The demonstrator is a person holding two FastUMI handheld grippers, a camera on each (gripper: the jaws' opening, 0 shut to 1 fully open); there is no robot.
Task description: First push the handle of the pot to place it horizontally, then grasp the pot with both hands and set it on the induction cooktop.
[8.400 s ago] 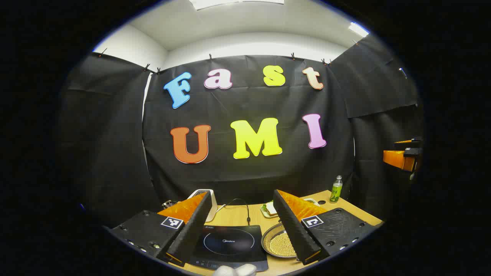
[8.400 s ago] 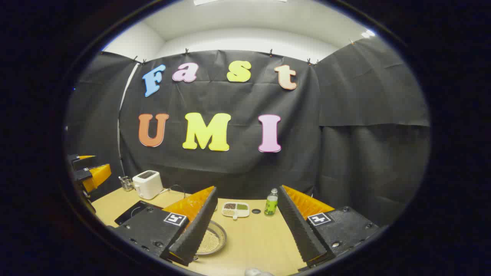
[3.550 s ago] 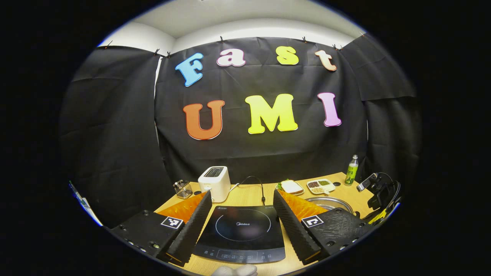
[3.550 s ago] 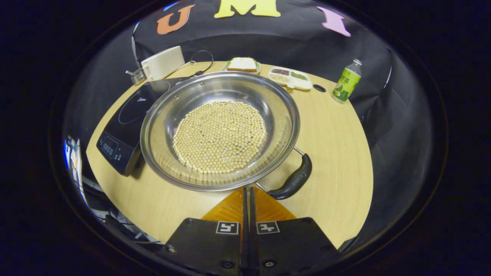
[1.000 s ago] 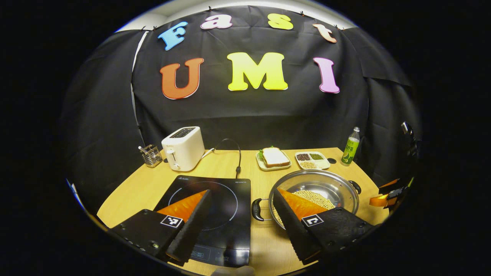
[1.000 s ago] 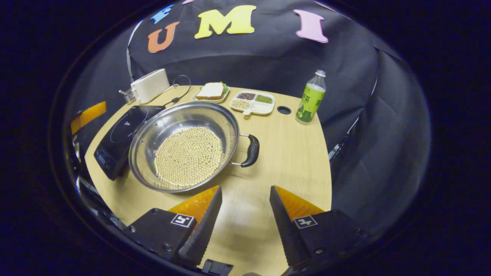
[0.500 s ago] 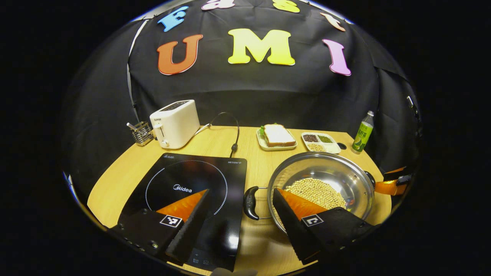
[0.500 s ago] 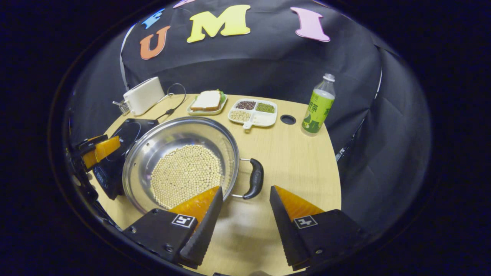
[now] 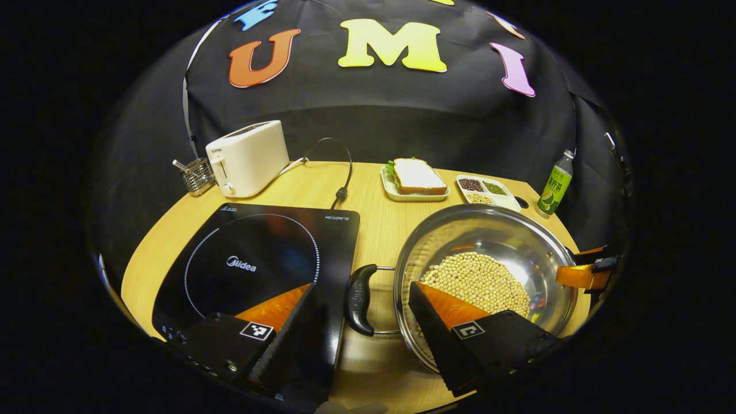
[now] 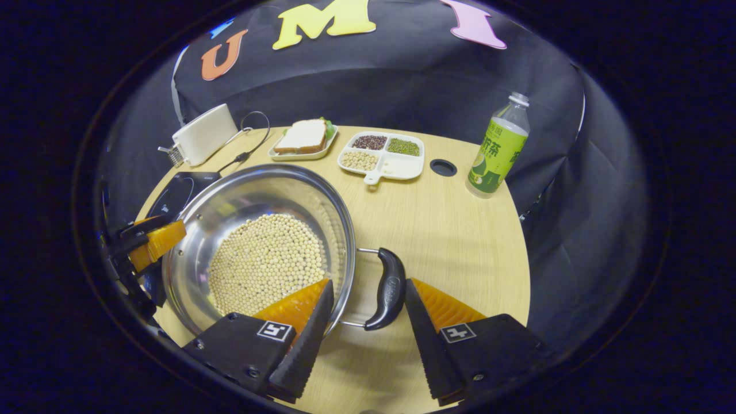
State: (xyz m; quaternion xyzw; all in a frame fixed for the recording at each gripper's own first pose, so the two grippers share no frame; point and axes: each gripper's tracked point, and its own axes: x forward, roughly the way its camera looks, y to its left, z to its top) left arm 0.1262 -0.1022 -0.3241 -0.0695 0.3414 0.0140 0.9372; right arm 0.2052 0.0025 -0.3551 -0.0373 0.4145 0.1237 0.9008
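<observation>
— Where do we stand with the pot?

— It sits on the table, just right of the induction cooktop, beans inside, its two handles out to the sides. Our left gripper hangs spread wide, the left handle lying between its fingers, long axis running away from us.

— And the right side?

— Our right gripper is spread too, the right handle set in the gap near its fingertips, nearly touching one finger. Neither presses on anything yet.

— So the next move?

— We judge both grippers need only close; the handles lie dead ahead.
</observation>
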